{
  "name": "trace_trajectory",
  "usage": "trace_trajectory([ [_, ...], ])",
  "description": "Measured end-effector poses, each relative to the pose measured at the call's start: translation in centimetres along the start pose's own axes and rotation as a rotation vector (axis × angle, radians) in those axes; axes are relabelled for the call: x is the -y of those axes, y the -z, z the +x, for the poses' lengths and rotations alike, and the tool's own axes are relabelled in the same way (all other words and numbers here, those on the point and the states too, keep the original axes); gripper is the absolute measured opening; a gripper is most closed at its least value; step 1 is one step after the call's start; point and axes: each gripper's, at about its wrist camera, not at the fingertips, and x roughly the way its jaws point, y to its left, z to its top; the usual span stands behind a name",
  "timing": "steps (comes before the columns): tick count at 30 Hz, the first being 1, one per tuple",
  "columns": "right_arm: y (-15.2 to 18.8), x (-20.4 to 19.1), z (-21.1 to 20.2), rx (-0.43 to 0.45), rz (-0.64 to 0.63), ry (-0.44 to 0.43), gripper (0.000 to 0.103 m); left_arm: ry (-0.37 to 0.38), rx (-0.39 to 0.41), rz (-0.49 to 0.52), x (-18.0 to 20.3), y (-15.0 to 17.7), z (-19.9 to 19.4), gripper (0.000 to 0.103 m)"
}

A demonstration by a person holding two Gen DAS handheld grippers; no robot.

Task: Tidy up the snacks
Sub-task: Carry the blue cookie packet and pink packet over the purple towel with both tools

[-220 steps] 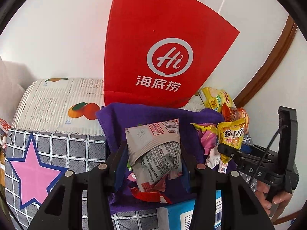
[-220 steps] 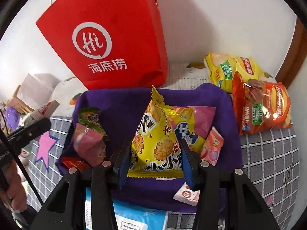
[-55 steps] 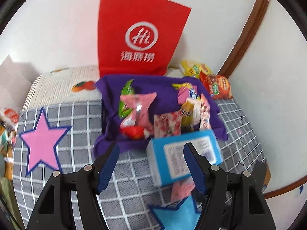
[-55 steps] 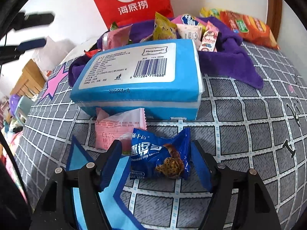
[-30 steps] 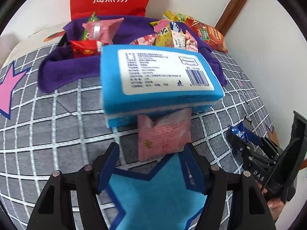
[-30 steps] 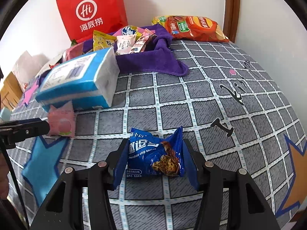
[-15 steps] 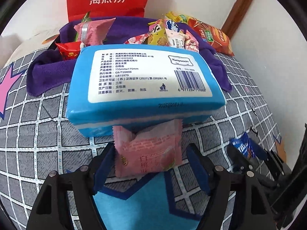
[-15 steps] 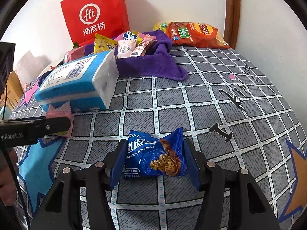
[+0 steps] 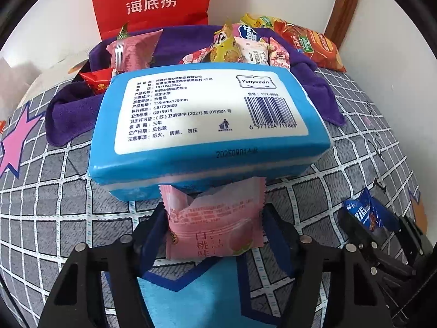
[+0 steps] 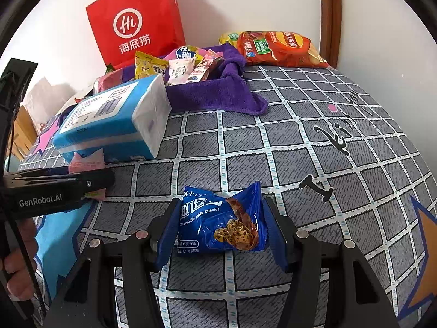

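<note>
A pink peach-flavour snack packet lies on the grey checked bedcover, its far end tucked under a blue tissue pack. My left gripper straddles the packet; its jaws are closing and the pads touch both side edges. In the right wrist view a blue chocolate chip cookie packet sits between the pads of my right gripper, which grips it just above the cover. A purple cloth-lined basket at the back holds several snack packets.
A red paper bag stands against the wall behind the basket. Orange and yellow chip bags lie by the wooden frame at the back right. A hand holds the left gripper's handle at the left.
My left gripper has come nearer to the pink packet, widened briefly, then narrowed onto its sides. The right gripper and the blue cookie packet have stayed in place.
</note>
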Motion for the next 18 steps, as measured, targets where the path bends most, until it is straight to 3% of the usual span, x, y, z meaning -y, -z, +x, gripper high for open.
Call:
trace_trajectory([
  [7, 0.0, -0.1, 0.1, 0.000, 0.001, -0.002, 0.059, 0.049, -0.021, -0.029, -1.2, 0.4, -0.7, 0.049],
  [18, 0.2, 0.8, -0.5, 0.017, 0.053, -0.040, 0.055, 0.112, -0.055, -0.069, -3.4, 1.6, -2.1, 0.046],
])
